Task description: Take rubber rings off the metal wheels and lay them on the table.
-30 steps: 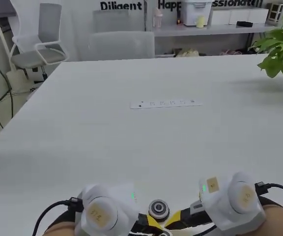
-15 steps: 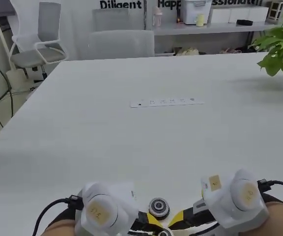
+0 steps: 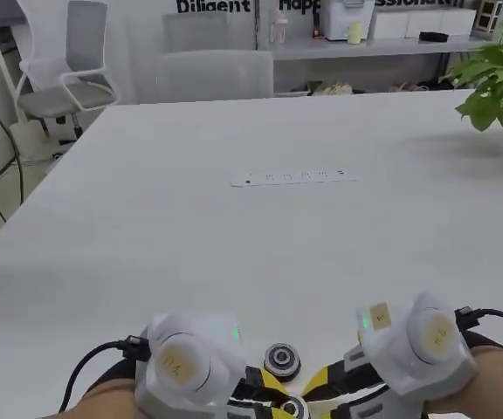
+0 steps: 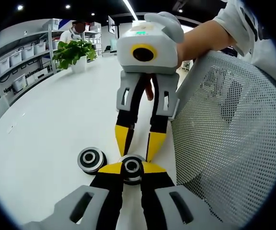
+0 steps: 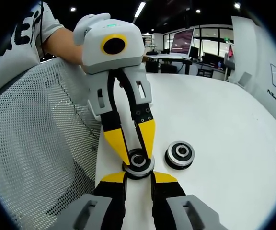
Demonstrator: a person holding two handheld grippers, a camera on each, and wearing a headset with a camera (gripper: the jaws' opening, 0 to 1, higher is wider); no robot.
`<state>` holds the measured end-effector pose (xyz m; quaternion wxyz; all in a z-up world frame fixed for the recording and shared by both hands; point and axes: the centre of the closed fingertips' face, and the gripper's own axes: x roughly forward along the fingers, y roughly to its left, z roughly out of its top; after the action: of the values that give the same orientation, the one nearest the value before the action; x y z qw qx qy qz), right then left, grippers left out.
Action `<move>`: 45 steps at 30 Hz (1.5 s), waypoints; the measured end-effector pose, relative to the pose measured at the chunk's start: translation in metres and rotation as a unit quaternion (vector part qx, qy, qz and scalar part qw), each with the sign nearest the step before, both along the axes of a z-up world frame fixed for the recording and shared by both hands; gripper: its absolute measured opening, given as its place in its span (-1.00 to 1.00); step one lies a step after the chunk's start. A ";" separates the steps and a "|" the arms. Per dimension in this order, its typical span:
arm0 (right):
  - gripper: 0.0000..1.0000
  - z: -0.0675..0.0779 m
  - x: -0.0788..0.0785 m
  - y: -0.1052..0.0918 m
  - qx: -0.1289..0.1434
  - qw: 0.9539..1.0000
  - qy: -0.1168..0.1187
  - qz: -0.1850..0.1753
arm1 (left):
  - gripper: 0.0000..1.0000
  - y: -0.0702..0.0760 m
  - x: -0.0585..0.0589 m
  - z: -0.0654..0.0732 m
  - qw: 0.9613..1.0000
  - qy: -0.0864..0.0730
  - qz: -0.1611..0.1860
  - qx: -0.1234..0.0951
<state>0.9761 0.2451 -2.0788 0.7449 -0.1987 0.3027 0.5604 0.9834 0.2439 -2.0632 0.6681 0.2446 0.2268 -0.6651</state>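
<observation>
Low in the head view, my two grippers meet tip to tip over a metal wheel (image 3: 292,408) with a black rubber ring. In the left gripper view my left gripper (image 4: 132,169) is shut on this wheel (image 4: 132,165), and my right gripper (image 4: 139,143) comes from above with its yellow tips on the wheel's far edge. The right gripper view shows my right gripper (image 5: 138,176) closed on the same wheel (image 5: 139,162) from the opposite side. A second wheel (image 3: 281,358) with its ring on lies flat on the white table (image 3: 234,244) just beyond.
A white power strip (image 3: 293,178) lies mid-table. A green plant (image 3: 496,78) stands at the far right. Office chairs (image 3: 68,78) stand past the far edge. A mesh chair back (image 4: 229,129) is close behind the grippers, by the person's body.
Both grippers stay together on the same wheel and sit slightly lower in the picture as the head view shifts. The second wheel has not moved.
</observation>
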 end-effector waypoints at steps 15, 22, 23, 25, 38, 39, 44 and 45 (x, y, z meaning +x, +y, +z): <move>-0.85 -0.002 -0.001 -0.004 -0.004 1.000 0.019 -0.013 | -0.84 0.001 0.000 0.000 1.000 -0.001 0.000 0.002; -0.99 -0.002 -0.001 -0.006 -0.005 0.999 0.028 -0.023 | -0.84 0.001 0.000 0.000 1.000 -0.003 -0.001 0.002; -1.00 -0.002 -0.001 -0.006 -0.004 0.999 0.031 -0.026 | -0.84 0.001 0.000 0.000 1.000 -0.003 -0.001 0.002; -1.00 -0.002 0.000 -0.007 -0.003 0.999 0.036 -0.032 | -0.84 0.001 0.000 0.001 1.000 -0.004 -0.001 0.003; -1.00 0.000 0.004 -0.011 0.026 0.991 0.096 -0.091 | -0.84 0.000 0.000 0.001 1.000 -0.006 0.000 0.004; -1.00 0.001 0.004 -0.012 0.030 0.990 0.100 -0.096 | -0.84 0.000 0.000 0.001 1.000 -0.006 0.000 0.004; -1.00 0.003 0.007 -0.013 0.048 0.985 0.119 -0.119 | -0.84 -0.001 0.000 0.001 1.000 -0.006 0.001 0.005; -1.00 0.003 0.007 -0.013 0.054 0.983 0.123 -0.124 | -0.84 0.000 0.000 0.001 1.000 -0.006 0.001 0.005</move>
<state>0.9835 0.2323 -2.0755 0.7751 -0.0486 0.3836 0.4997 0.9837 0.2434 -2.0627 0.6689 0.2518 0.2259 -0.6619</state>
